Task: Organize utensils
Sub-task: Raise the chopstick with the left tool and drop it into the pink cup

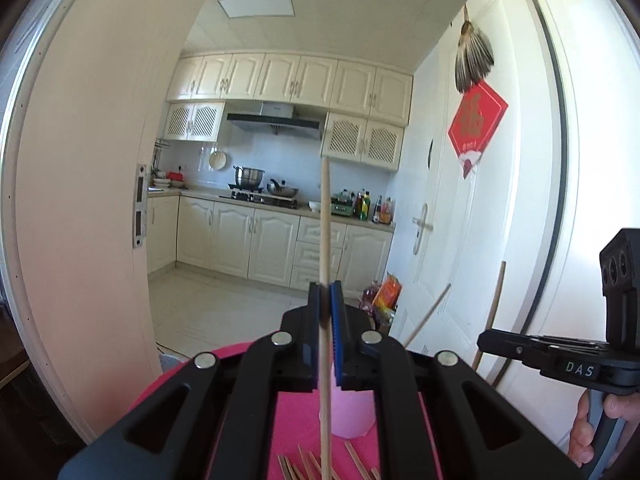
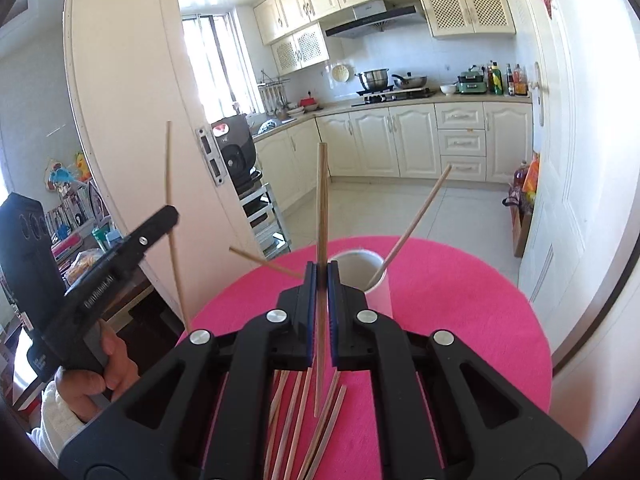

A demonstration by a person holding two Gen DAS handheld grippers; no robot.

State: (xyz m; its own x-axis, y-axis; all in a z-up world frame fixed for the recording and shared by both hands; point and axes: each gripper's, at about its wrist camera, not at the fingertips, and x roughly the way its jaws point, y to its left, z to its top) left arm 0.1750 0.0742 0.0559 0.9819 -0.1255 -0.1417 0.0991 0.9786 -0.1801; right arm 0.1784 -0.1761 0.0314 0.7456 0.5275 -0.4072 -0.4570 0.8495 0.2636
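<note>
Landmark: the pale pink cup (image 2: 370, 276) standing on the round pink mat (image 2: 460, 320).

Left gripper (image 1: 325, 300) is clenched on one light wooden chopstick (image 1: 326, 240), held near upright just in front of the cup. The grip sits partway along its length, so it likely drops in end-first.

Right gripper (image 2: 321, 276) is also clamped on a chopstick (image 2: 322, 200), a darker brown one, upright and just left of the cup's rim. Both sticks are clear of the mat, probably lifted for loading into the cup.

Cup already holds one chopstick (image 2: 416, 220), leaning out to the right over the rim. A second stick (image 2: 264, 262) pokes out to the left behind the right gripper; its base is hidden, so I can't tell if it's in the cup.

Loose chopsticks (image 2: 304, 412) lie fanned on the mat on the near side of the cup, thin, straight, reddish-brown. Pile remains, so the task looks early to midway.
</note>
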